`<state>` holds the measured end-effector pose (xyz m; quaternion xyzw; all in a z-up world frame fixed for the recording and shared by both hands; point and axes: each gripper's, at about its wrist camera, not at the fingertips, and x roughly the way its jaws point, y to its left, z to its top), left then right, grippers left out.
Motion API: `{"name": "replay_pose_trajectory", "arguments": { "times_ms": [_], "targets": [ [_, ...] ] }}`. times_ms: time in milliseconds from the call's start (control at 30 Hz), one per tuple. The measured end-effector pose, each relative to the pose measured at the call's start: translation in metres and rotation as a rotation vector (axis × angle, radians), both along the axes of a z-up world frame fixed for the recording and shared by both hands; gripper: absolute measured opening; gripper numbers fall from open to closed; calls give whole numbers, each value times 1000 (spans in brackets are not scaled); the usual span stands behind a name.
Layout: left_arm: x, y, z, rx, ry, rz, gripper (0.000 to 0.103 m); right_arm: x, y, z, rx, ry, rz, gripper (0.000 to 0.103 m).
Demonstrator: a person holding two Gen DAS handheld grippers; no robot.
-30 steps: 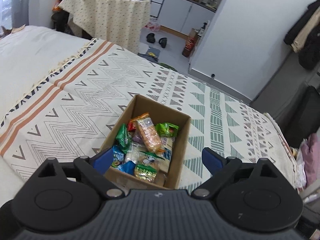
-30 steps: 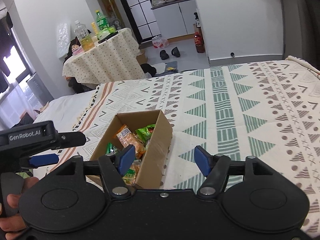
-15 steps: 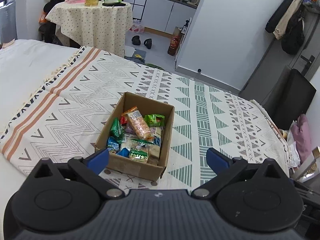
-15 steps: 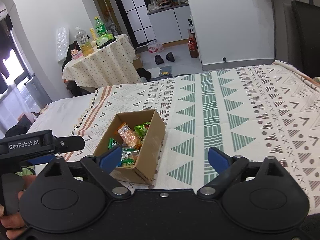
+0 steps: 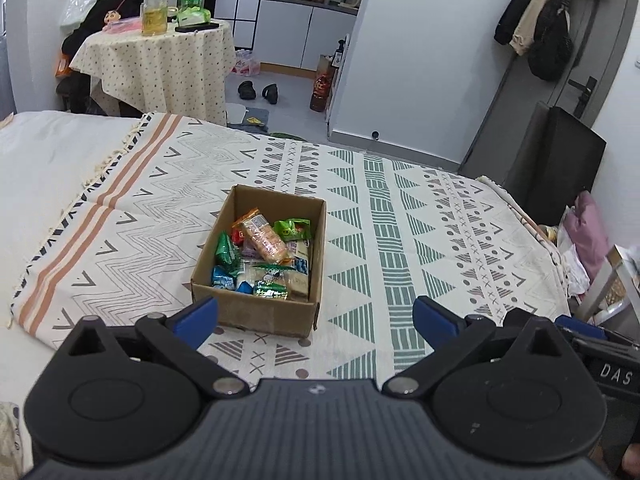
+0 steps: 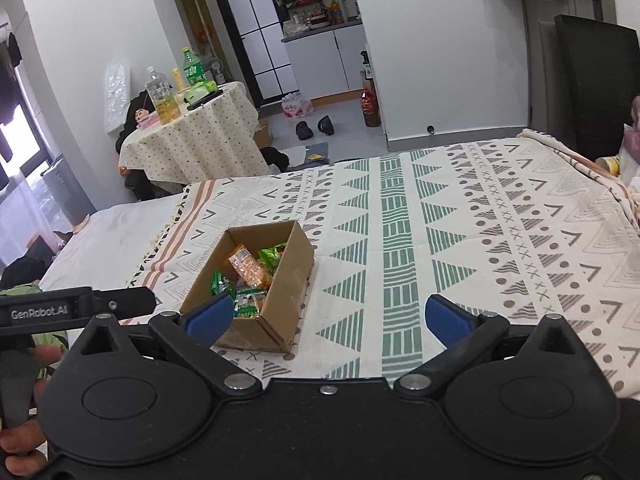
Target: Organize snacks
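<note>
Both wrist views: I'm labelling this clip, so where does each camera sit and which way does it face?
Left wrist: on the open left gripper, above the bed, facing the cardboard box of snacks dead ahead.
Right wrist: on the open right gripper, box ahead-left; a hand holds the other gripper.
Shared: box, patterned blanket, round table.

Snack packets (image 5: 267,256) inside box (image 5: 256,314) on blanket (image 5: 400,220), table (image 5: 160,64) behind

Both the left gripper (image 5: 316,316) and the right gripper (image 6: 328,316) are held with jaws spread wide, nothing gripped between them
</note>
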<state>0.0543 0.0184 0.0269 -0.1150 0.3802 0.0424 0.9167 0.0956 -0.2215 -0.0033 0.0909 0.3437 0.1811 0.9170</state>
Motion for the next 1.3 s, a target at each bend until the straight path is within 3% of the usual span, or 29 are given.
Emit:
{"name": "replay_pose_trajectory", "arguments": {
  "times_ms": [833,1300],
  "targets": [
    [-58,-19,27,102,-77,-54,103,-57,-12,30,-73,-74,24,103],
    [-68,-22,30,108,-85,-60,103,-66,-16,33,-71,-89,19,103]
  ]
}}
